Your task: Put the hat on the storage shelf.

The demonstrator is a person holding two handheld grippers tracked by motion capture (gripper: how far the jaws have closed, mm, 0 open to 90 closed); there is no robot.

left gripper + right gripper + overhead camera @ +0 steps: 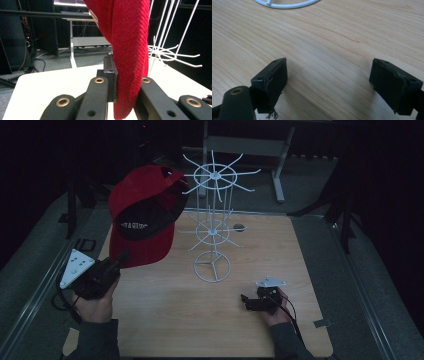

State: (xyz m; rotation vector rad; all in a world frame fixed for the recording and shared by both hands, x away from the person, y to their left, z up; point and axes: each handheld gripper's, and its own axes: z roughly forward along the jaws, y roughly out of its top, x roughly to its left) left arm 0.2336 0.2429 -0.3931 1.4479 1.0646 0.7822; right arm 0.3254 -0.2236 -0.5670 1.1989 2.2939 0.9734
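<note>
High view shows the worktop (165,320), then the white wire display rack (214,225) at its centre. Left of the rack, the red baseball cap (145,215) hangs clenched in the left hand-held gripper (116,261); right hand-held gripper (248,301) rests released. Lift the cap's crown squarely over a prong. Its white lettering is unreadable.

Item: red cap (142,215) | Fabric: knitted weave, dark lining with white lettering (unreadable) | Pose: lifted off the table, opening facing the camera | Location: ten o'clock of tabletop, pinched at lower edge
</note>
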